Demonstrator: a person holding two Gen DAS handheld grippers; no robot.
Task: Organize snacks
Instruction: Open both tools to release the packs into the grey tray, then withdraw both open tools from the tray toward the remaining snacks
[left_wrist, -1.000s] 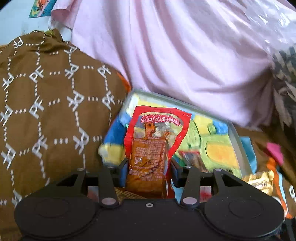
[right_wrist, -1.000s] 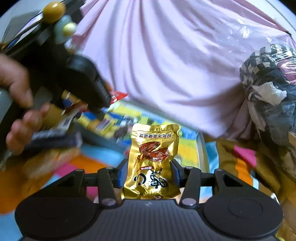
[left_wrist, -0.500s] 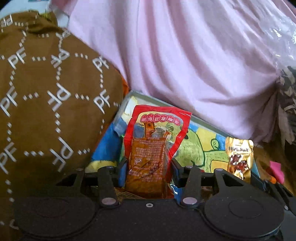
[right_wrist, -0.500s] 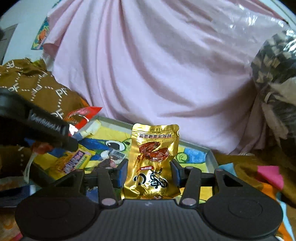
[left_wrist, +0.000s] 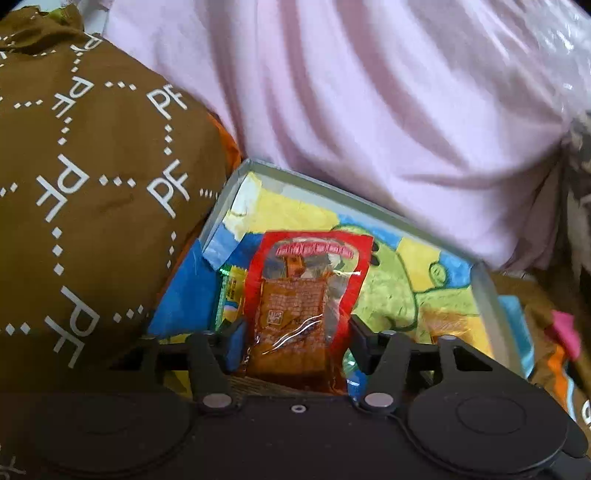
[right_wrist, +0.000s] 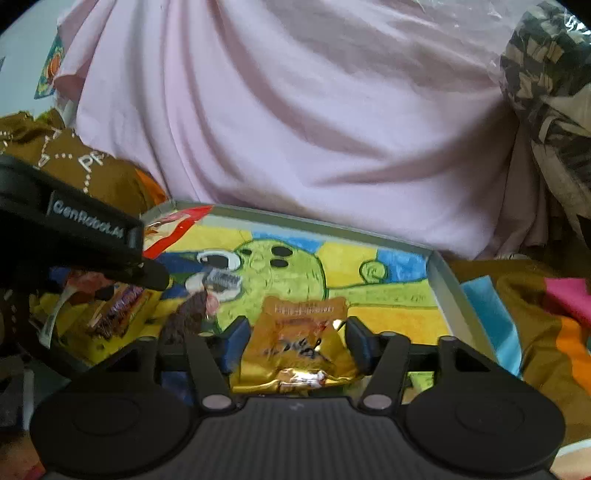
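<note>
Both grippers have come down over the shallow box (right_wrist: 448, 291) since a moment ago, and the gold packet (right_wrist: 301, 343), which stood upright between the right gripper's fingers, now sags forward and crumpled against the box floor. On the left side the change is smaller: the red packet (left_wrist: 306, 295) sits lower over the box's left end, and its wrapper looks a bit more slack.

As for progress, I'd say the sorting is partly done. A few snacks already lie in the left part of the box, among them a dark wrapper (right_wrist: 188, 314) and a purple-and-gold one (right_wrist: 118, 306), with a green-edged packet (left_wrist: 231, 291) tucked just beside the red one. More wrappers seem to wait outside the box on the right (too blurred for me to name them). Both packets in hand are yet to be let go.

The left gripper (left_wrist: 295, 332) looks partly spread, its blue pads either side of the red packet, the left one touching it; the right pad seems to stand a little off the wrapper, so whether it truly pinches I cannot tell. The right gripper (right_wrist: 299, 338) looks much the same, with its fingers near the gold packet's edges, and the packet's slump suggests a loosened hold, but I can't be sure of that either.
</note>
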